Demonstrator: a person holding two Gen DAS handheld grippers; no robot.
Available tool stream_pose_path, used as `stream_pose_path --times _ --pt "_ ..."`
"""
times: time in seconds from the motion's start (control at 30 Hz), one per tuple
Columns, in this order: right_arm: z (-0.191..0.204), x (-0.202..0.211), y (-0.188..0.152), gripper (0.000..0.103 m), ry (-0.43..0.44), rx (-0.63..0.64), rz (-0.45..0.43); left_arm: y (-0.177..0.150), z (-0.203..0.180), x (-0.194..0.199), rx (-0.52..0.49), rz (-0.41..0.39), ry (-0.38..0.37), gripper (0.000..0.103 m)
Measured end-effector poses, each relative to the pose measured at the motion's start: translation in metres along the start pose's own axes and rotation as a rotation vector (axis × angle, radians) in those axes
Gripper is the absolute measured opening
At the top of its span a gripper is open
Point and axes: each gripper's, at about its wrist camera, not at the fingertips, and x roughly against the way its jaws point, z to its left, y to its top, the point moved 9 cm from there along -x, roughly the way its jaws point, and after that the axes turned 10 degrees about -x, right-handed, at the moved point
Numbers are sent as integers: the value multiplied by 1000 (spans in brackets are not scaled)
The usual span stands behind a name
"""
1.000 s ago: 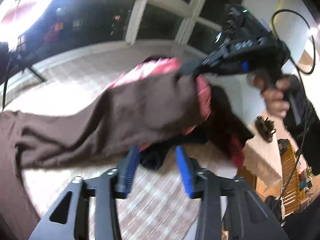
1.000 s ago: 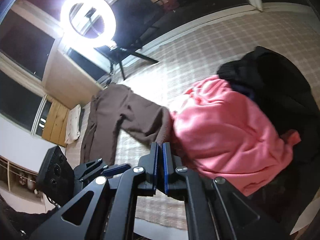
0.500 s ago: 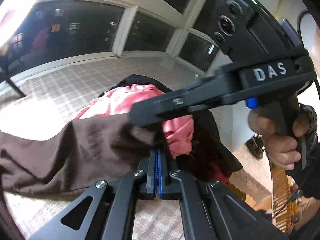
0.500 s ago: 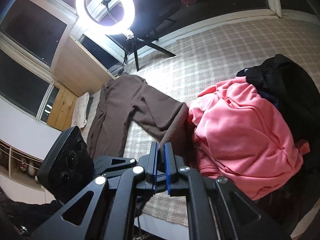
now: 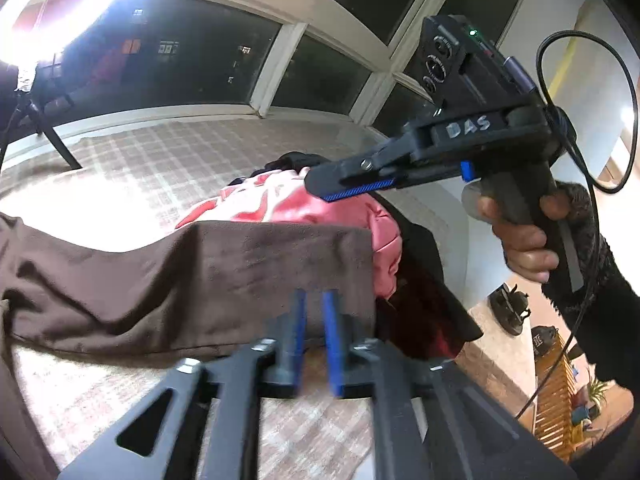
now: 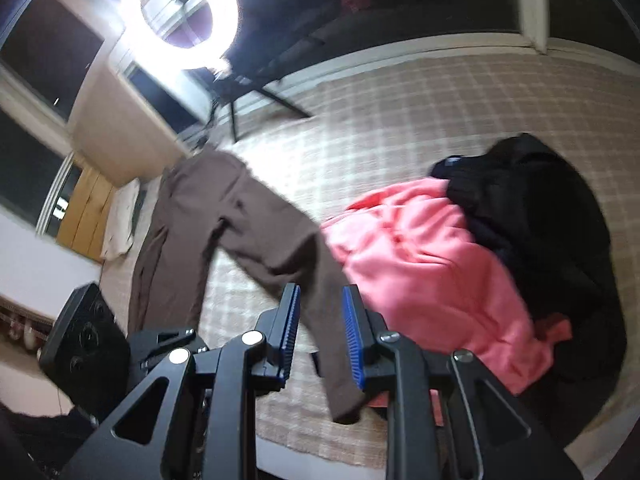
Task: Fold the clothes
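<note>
Here your left gripper (image 5: pixel 315 334) and right gripper (image 6: pixel 320 334) were both opening, pads apart, gripping nothing; the brown trousers (image 6: pixel 224 224) lay spread on the checked blanket (image 6: pixel 400 112), one leg end over the pink garment (image 6: pixel 432 264)

Glowing ring light (image 6: pixel 180 12) on tripod, dark windows (image 5: pixel 320 72), checked cover (image 6: pixel 420 120)

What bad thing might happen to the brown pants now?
Both claws are opening, so the brown pants may be let go. Their leg end lies against the pink sweater, so the next grab might catch pink cloth too. The left claw and right claw work close together and could bump.
</note>
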Motion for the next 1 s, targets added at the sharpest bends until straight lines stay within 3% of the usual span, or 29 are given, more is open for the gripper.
stream_pose_path --times 0.13,0.2,0.33,0.37,0.43,0.47,0.6,0.73,0.87,1.0 --pt "-25 27 -10 23 -63 -34 -82 9 -24 -22 -30 33 25 32" --pt "-37 40 -20 26 -82 -54 -108 14 -36 -34 -75 53 85 44" --pt "-59 63 -37 29 -111 -96 -152 24 -43 -61 -130 89 179 51" --pt "-64 69 -40 28 -119 -104 -164 24 -41 -68 -137 103 194 50" --pt "-70 78 -41 28 -128 -105 -186 22 -36 -79 -148 131 197 25" --pt "-70 82 -39 28 -135 -96 -197 20 -33 -82 -143 141 186 6" --pt "-57 84 -17 30 -150 -13 -237 13 -23 -58 -34 107 68 4" --pt "-24 60 19 40 -162 116 -231 13 -21 -17 3 54 60 4" --pt "28 2 55 40 -106 236 -157 6 -13 27 19 19 96 4" --pt "90 -87 76 42 -51 371 -25 -6 0 65 75 -8 139 4"
